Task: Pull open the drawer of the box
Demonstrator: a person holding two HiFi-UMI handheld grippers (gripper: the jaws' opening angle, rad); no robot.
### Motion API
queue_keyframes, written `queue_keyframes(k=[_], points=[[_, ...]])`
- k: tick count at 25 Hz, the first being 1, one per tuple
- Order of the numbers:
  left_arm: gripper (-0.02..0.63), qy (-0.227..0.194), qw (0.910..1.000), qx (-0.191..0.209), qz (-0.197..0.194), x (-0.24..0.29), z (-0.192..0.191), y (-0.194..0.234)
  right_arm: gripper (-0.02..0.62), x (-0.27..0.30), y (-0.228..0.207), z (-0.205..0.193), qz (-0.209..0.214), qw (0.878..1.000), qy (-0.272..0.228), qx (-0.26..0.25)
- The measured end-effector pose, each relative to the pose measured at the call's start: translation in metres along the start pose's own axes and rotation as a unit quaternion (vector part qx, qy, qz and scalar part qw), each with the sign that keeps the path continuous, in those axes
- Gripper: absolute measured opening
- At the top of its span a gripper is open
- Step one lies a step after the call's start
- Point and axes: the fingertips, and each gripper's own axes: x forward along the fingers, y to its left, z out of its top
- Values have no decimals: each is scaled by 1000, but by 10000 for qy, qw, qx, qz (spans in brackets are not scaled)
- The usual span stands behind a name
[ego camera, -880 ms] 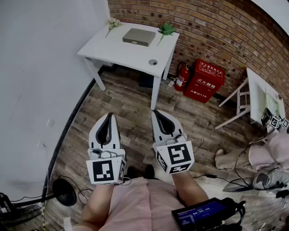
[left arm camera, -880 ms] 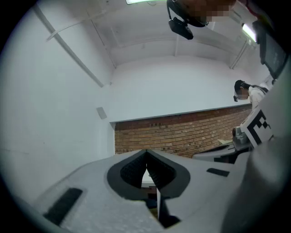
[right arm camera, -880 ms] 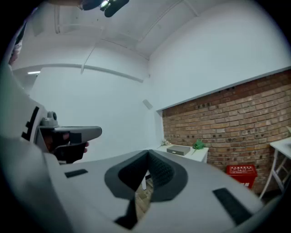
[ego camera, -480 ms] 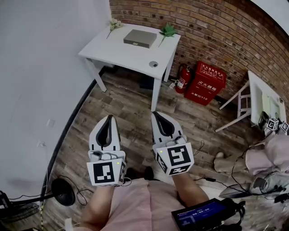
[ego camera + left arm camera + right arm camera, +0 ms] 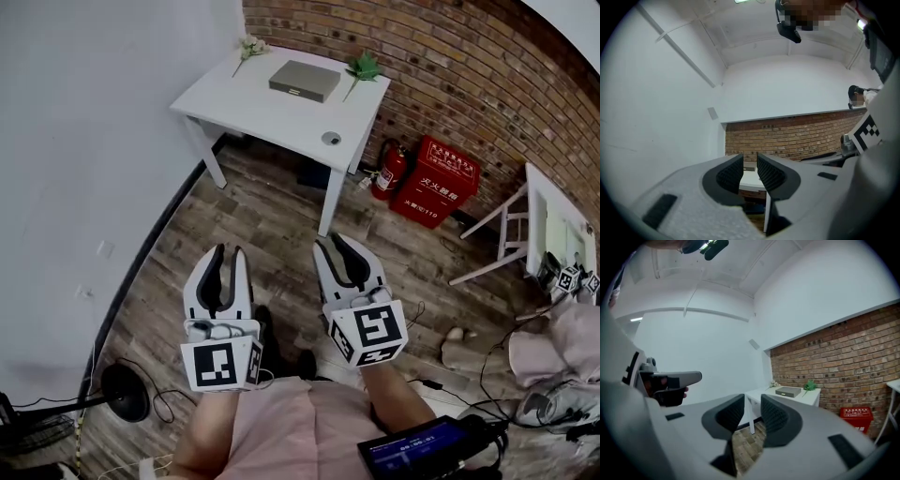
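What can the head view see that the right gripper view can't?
Only the head view shows the fire extinguisher, the black stand on the floor and the screen by the person's lap. Only the right gripper view shows the ceiling. Both show the white table, the grey box on it, the green plant, the red cabinet, the brick wall and the right tongs, open and empty.

Hand-held gripper (image 5: 752, 403), jaws apart, faces the box (image 5: 788, 391).
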Motion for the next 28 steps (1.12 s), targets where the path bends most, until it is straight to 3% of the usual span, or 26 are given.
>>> queue_keyframes(k=[6,14,28], points=[[77,133,9999,-25,-45,39,-17,24,112,46,-14,-12,-103,9998,168,37],[69,316,9993,-63,-199,127,-44,81,109,147,-31,-18,-294,9991,290,85],[61,-89,9974,10,-720,259,-20,167,94,288,-42,34,-735,9973,-72,-45]])
